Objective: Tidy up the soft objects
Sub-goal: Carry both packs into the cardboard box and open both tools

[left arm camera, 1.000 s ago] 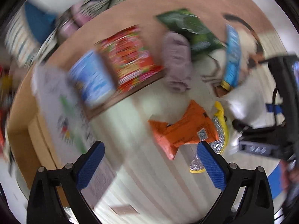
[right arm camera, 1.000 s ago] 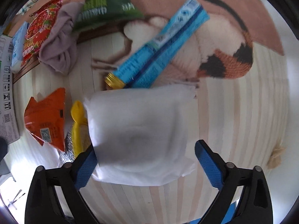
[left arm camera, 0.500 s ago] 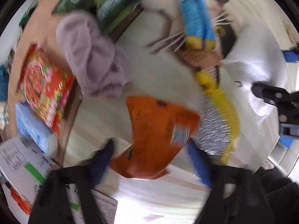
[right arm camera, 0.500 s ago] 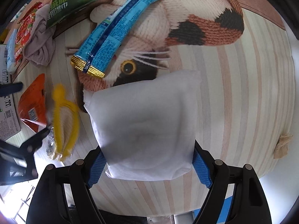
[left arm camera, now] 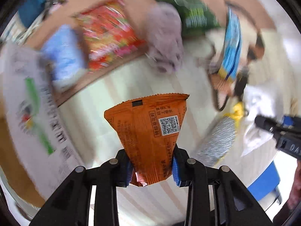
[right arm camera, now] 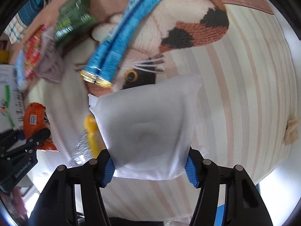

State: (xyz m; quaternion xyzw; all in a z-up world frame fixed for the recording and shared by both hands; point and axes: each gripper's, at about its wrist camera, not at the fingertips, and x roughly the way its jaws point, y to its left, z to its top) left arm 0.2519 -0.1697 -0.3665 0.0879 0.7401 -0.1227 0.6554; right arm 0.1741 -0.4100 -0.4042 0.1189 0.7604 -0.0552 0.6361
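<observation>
My left gripper (left arm camera: 152, 171) is shut on an orange snack packet (left arm camera: 150, 128) with a QR code and holds it above the striped rug (left arm camera: 105, 120). My right gripper (right arm camera: 150, 167) is shut on a white soft pouch (right arm camera: 148, 128) and holds it above the rug (right arm camera: 244, 94). The orange packet (right arm camera: 34, 120) and the left gripper (right arm camera: 20, 154) show at the left of the right wrist view. The right gripper (left arm camera: 282, 131) shows at the right edge of the left wrist view.
On the rug lie a silver and yellow packet (left arm camera: 218, 141), a blue tube-like packet (right arm camera: 122, 37), a green packet (right arm camera: 73, 24), a mauve cloth (left arm camera: 165, 37), a red packet (left arm camera: 109, 33) and a pale blue packet (left arm camera: 64, 54). A cardboard box (left arm camera: 28, 101) stands at left.
My left gripper closed on the orange packet and lifted it off the rug. My right gripper closed on the white pouch and holds it raised.
</observation>
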